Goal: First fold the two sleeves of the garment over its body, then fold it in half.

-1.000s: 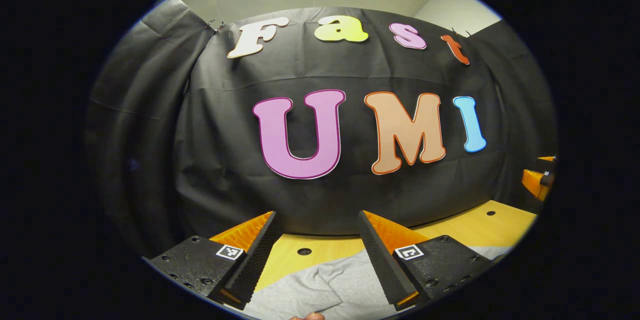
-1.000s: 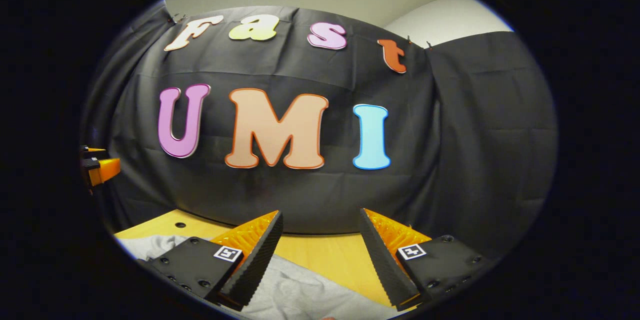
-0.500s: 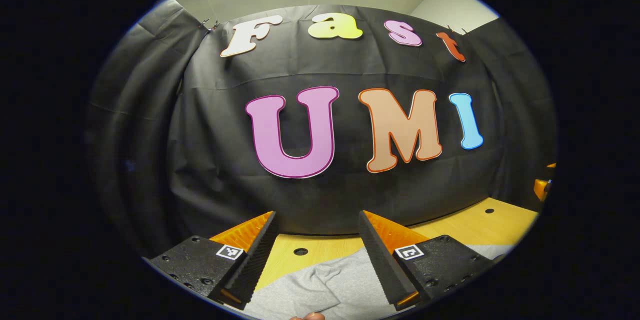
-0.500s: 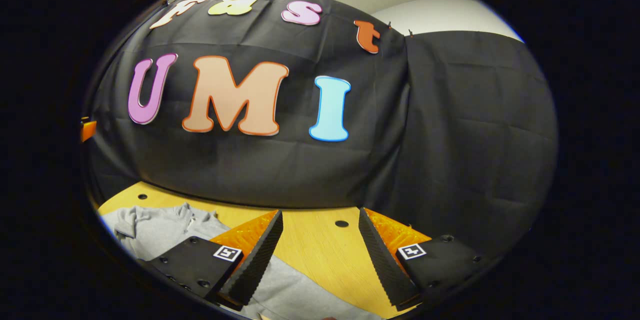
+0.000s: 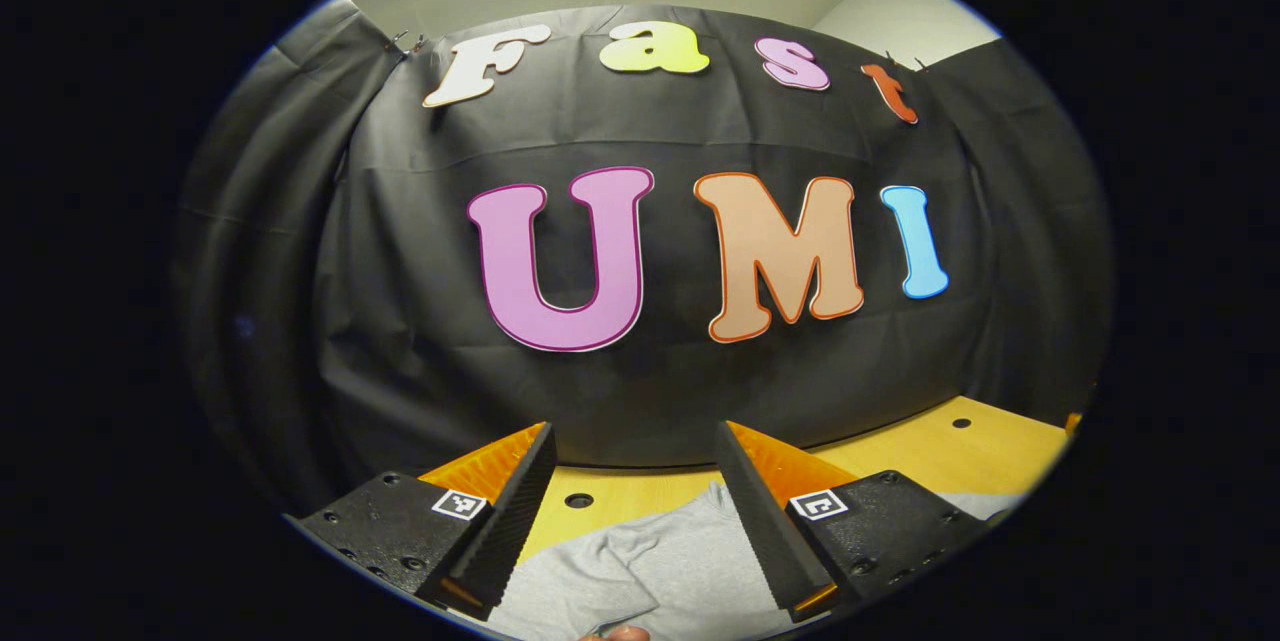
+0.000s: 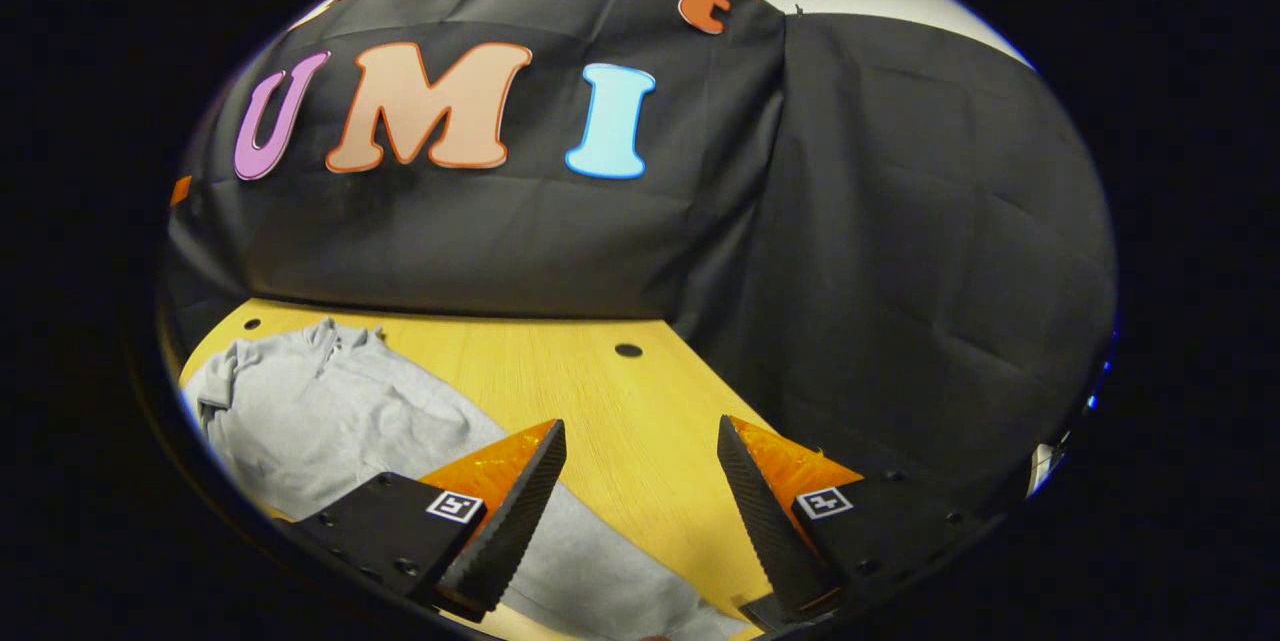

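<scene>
In the left gripper view, your left gripper is held with its two fingers spread wide apart, and nothing is between them. The grey garment lies flat on the wooden table, directly below the gap between the fingers. You can see a fold or an edge of the cloth running across it, near the lower edge of the view — I cannot tell which part of the garment this is. The garment reaches almost to a small round hole in the table, just behind its far edge. At the very bottom, a fingertip of your hand shows. Behind the table the black cloth wall hangs down.

In the right gripper view, your right gripper is also wide open and holds nothing. It hangs above the table and is tilted down toward it. The garment lies to the left of the gripper, with its collar end toward the cloth wall. A long part of the garment — it looks like a sleeve, but I cannot be sure — runs from the body toward you and passes under the left finger. The right finger is over bare wood, apart from the garment. Another round hole is in the table beyond the gripper.
</scene>
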`<state>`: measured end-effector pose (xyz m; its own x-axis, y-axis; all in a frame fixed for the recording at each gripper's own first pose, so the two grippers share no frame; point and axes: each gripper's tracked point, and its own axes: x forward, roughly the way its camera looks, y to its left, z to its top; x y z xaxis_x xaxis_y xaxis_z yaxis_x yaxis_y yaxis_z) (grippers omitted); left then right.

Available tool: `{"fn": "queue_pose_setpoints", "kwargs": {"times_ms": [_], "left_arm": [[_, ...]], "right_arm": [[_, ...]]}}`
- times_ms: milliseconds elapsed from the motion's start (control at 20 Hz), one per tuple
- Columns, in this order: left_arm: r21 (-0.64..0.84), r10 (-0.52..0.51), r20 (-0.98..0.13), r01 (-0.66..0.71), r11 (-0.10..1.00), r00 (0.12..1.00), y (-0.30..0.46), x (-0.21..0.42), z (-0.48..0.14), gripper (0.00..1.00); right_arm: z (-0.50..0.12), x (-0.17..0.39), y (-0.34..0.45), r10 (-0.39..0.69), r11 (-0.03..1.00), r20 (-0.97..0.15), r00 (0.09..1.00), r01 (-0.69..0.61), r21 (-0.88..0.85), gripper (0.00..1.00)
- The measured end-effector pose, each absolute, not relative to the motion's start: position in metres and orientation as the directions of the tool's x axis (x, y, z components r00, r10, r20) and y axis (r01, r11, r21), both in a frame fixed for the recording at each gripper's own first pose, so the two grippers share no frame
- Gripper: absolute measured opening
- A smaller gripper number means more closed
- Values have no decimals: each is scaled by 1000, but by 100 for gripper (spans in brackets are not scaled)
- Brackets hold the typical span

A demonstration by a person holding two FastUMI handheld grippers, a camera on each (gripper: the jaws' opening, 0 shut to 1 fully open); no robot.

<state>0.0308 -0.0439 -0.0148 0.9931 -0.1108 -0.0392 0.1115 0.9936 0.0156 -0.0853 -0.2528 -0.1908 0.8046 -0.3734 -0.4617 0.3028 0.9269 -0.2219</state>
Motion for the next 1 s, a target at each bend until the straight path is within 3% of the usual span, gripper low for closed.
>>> {"fn": "queue_pose_setpoints", "kwargs": {"times_ms": [450, 1000], "left_arm": [[19, -135, -54, 136, 991, 989, -57, 31, -19, 94], [43, -126, -47, 129, 991, 991, -58, 28, -14, 94]], "right_arm": [[-275, -166, -266, -315, 948, -703, 638, 244, -203, 98], [-343, -221, -274, -278, 951, -857, 434, 248, -183, 99]]}}
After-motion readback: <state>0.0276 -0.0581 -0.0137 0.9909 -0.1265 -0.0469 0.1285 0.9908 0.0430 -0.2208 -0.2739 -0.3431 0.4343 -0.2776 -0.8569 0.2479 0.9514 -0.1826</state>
